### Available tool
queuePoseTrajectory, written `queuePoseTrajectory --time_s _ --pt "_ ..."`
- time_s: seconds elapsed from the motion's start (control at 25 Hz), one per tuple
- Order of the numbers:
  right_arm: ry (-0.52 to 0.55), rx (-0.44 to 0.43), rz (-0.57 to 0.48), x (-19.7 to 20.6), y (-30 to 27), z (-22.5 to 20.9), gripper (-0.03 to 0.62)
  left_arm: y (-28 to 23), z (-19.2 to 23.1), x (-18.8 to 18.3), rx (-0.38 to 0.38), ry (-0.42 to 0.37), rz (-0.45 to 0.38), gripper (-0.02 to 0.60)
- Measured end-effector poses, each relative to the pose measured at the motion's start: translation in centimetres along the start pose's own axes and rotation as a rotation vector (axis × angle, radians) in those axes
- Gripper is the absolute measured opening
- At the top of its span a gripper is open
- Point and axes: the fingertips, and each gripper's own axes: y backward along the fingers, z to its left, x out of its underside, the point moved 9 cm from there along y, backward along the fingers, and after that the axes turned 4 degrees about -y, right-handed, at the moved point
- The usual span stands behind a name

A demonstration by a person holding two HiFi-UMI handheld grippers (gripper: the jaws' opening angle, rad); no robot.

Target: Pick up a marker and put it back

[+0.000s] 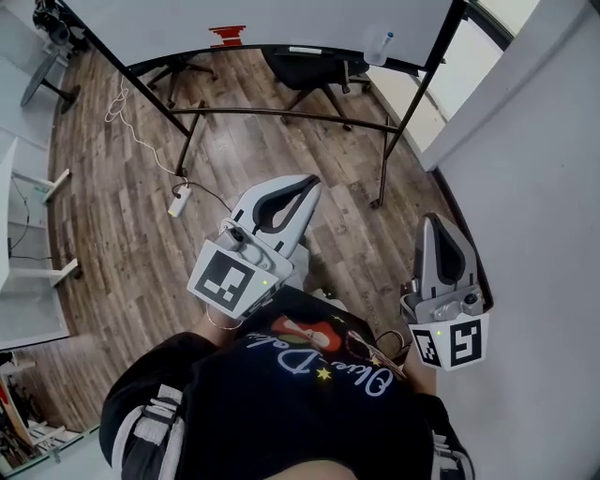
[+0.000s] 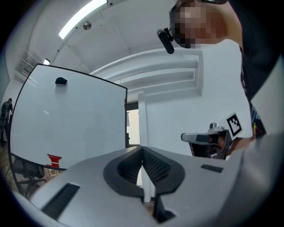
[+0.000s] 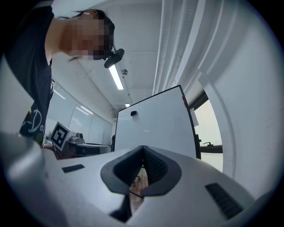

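Wooden floor (image 1: 112, 225) lies open between whiteboard (image 1: 262, 19) and left gripper (image 1: 307, 183), right gripper (image 1: 435, 223), all jaws pressed together.

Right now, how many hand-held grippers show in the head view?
2. The left hand-held gripper is at centre over the wooden floor; the right hand-held gripper is lower right, next to the white wall. None seem hidden.

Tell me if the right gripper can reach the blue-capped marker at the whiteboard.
Probably not yet: the right gripper, shut, is held near the body, and the marker sits well ahead at the whiteboard. Stepping closer should help.
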Motion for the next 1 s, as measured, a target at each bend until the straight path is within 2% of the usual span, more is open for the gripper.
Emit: queuePoseTrajectory --time_s 0.2,0.44,0.64,1.0 --pt "0.017 0.018 -0.002 0.1 -1.6 -0.6 0.0 -1.5 1.8 1.2 0.014 0.013 -0.007 0.003" --pt "0.014 0.079 -0.01 0.4 -4.5 -2.1 0.0 -5.2 5.0 1.2 0.093 0.012 -0.06 0.003" --pt "0.005 0.099 -0.013 0.7 -7.9 -2.7 0.0 -7.2 8.3 2.0 0.103 0.041 -0.041 0.003" --pt "0.024 0.125 -0.002 0.8 -14.2 -4.0 0.0 -10.8 14.1 2.3 0.148 0.044 -0.056 0.003"
